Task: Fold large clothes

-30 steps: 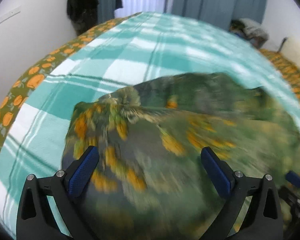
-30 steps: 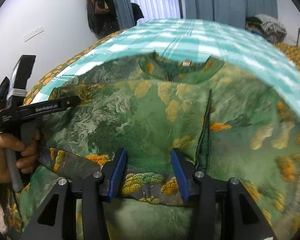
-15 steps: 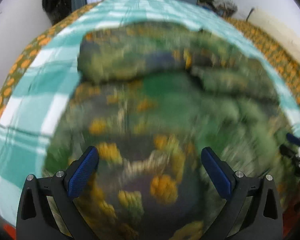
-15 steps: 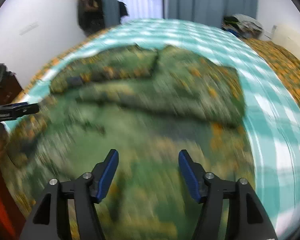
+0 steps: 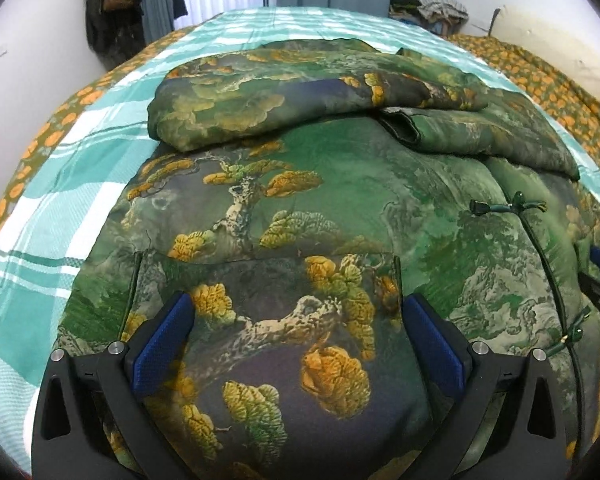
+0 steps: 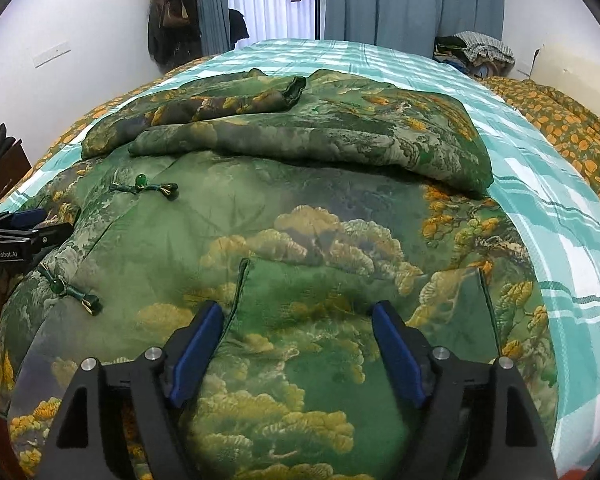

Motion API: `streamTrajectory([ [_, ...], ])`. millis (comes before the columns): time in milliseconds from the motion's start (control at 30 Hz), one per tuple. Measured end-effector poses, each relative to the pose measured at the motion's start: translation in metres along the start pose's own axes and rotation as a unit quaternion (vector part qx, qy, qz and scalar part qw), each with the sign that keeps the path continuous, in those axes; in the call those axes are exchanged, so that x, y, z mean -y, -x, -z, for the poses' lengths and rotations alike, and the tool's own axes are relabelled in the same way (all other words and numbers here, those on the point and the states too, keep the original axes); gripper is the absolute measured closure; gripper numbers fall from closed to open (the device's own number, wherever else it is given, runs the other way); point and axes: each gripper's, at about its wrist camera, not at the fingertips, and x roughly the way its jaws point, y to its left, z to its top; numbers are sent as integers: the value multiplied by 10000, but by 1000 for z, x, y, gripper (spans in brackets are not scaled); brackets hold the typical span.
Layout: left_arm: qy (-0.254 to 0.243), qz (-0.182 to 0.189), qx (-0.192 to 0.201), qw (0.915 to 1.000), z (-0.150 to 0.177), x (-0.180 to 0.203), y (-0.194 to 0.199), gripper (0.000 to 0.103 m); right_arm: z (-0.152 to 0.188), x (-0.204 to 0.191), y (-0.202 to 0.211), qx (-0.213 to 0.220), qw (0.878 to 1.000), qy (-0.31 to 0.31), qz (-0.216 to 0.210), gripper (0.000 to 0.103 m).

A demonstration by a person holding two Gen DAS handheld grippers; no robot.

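A large green jacket (image 5: 340, 184) printed with pines and clouds lies flat on the bed. Its sleeves (image 5: 260, 100) are folded across its far part, also visible in the right wrist view (image 6: 320, 136). My left gripper (image 5: 296, 304) hovers open over the near left pocket, with nothing pinched. My right gripper (image 6: 297, 310) hangs over the other pocket of the jacket (image 6: 300, 220). Its jaws are opening, with only flat cloth below them. Knot buttons (image 6: 144, 188) run down the front.
A teal plaid sheet (image 5: 60, 184) covers the bed, with an orange-flowered quilt (image 5: 540, 76) along its right side. A heap of clothes (image 5: 432, 4) sits at the far right corner. Dark garments (image 5: 112, 12) hang on the left wall beside grey-blue curtains (image 6: 412, 0).
Both grippers have pulled back from the collar end to the near pockets. The right gripper, which had a fabric edge between its jaws, has widened and now holds nothing.
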Motion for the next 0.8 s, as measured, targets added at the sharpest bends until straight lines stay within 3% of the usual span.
streamTrajectory([
  [800, 109, 39, 15, 9999, 4, 0, 2, 1, 3, -3, 0, 50, 9999, 92, 106, 23],
])
